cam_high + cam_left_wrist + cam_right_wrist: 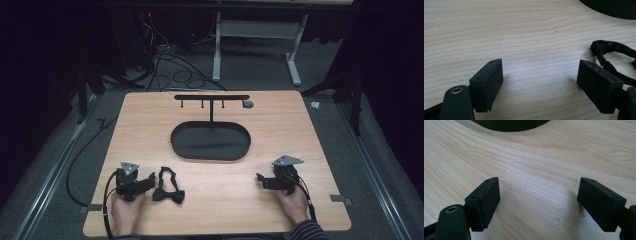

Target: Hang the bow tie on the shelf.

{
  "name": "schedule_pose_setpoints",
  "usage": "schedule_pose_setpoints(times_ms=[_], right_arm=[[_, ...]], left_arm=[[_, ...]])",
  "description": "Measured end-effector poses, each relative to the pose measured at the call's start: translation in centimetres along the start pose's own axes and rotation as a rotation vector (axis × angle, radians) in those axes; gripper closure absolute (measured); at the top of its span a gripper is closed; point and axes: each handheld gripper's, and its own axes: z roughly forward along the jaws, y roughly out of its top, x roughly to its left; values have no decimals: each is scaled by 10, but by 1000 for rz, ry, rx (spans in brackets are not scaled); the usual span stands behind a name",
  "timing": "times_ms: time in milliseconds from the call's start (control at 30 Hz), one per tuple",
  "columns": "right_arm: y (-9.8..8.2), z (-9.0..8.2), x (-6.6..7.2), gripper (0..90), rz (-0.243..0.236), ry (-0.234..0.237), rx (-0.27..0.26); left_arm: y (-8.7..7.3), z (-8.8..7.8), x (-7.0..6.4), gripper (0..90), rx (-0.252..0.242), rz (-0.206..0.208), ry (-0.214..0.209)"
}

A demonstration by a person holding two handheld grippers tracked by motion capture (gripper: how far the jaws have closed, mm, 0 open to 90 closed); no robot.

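A wooden table (220, 210) carries a black stand whose oval tray (210, 142) sits at the centre, a thin post rising from its far edge to a crossbar with small pegs (211, 97). At the near edge a person's hands rest on the tabletop, each holding a two-jaw gripper. The left gripper (150, 180) lies low with its jaws spread wide and nothing between them; the right gripper (260, 179), well apart on the other side, likewise stands wide open over bare wood. A black bow tie (168, 194) with its looped strap (614, 53) lies flat on the table just beside the left gripper, between it and the tray, not touched by either jaw; in the left gripper view the strap curls close to the outer face of one jaw.

Judging from this layout, the risk lies in the pickup: the tie is thin and limp, so a jaw closing from the side may push it along the wood or catch only the strap, leaving the bow dangling and hard to hang on a peg
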Motion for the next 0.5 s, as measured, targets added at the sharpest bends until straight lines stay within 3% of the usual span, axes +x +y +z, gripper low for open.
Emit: schedule_pose_setpoints(times_ms=[167,300,400,500], right_arm=[[0,0,0,195,1,1,1],[0,0,0,195,1,1,-1],[0,0,0,195,0,4,1],[0,0,0,195,0,3,-1]], left_arm=[[-1,-3,0,298,-7,14,-15],[-1,-11,1,342,-50,11,-43],[2,-25,3,399,-97,-13,-114],[5,-30,0,410,-101,-4,-135]])
